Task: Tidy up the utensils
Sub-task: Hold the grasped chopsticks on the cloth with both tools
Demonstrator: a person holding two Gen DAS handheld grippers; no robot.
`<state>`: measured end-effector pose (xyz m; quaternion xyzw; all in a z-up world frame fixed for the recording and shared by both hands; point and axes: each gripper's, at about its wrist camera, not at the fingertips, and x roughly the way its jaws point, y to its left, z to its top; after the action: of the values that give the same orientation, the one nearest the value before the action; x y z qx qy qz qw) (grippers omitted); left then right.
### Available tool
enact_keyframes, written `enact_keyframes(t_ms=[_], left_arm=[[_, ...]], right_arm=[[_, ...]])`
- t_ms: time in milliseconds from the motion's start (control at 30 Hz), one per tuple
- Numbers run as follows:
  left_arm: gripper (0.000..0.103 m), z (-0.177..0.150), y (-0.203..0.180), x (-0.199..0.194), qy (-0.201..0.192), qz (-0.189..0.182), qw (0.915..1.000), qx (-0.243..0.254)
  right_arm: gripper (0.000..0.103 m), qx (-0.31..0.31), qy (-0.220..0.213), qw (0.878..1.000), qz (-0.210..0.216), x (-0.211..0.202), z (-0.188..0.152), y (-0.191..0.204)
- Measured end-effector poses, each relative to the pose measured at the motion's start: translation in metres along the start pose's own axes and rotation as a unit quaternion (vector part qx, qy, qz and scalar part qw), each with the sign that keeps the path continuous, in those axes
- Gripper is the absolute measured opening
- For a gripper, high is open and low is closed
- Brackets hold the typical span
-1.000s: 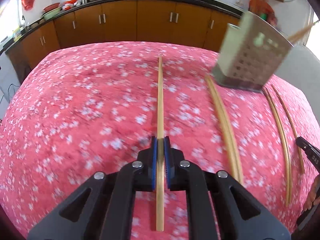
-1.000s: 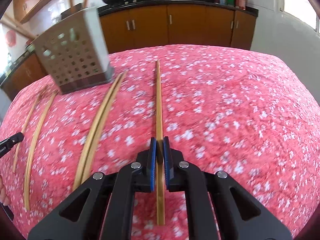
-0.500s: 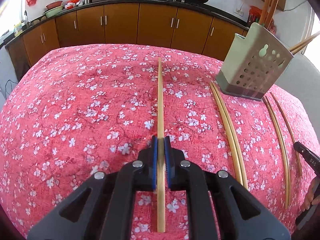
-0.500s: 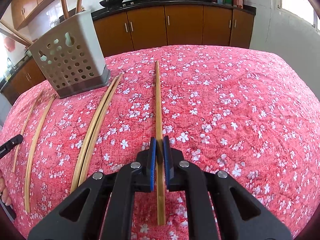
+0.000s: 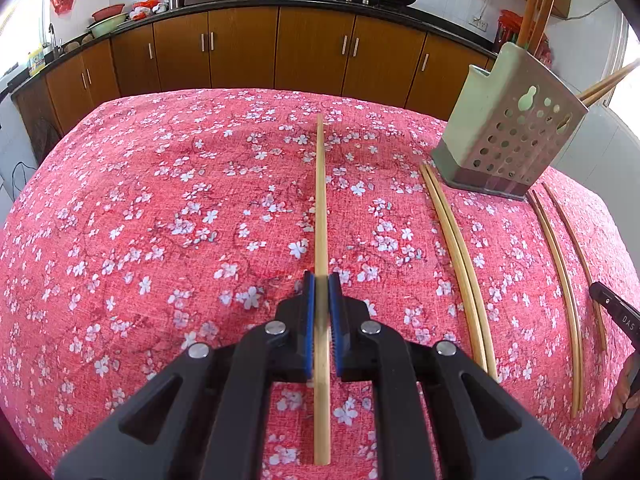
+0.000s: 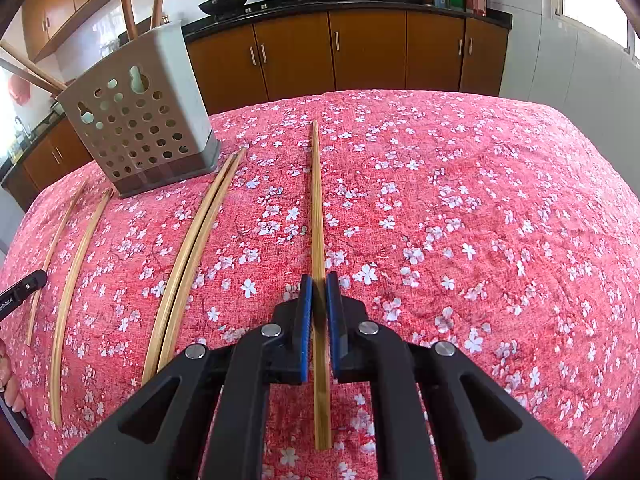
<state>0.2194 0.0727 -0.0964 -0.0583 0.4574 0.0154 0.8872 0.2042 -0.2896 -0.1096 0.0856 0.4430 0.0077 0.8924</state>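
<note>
- Left claw (image 5: 321,286) is clamped on 1 chopstick (image 5: 321,200) that runs straight ahead over the red flowered worktop (image 5: 160,220).
- Right claw (image 6: 319,284) likewise grips 1 chopstick (image 6: 317,200), pointing forward.
- Loose chopsticks lie on the cloth: a touching pair (image 6: 188,256), then 2 more (image 6: 72,276) apart.
- Beyond them stands a perforated holder (image 6: 140,128) with several chopsticks (image 6: 128,0) upright inside.

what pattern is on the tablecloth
Red tablecloth scattered with small white blossoms; it shows best in the right wrist view.
</note>
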Motion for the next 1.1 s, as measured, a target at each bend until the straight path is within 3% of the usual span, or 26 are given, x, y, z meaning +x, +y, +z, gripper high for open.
enact_keyframes(t_ms=[1100], left_arm=[[0.011,0.0000,0.0012,0.0006,-0.002,-0.003,1.0000,-0.001]], right_arm=[[0.008,0.000,0.000,1.000,0.001,0.0002,-0.0006,-0.0005]])
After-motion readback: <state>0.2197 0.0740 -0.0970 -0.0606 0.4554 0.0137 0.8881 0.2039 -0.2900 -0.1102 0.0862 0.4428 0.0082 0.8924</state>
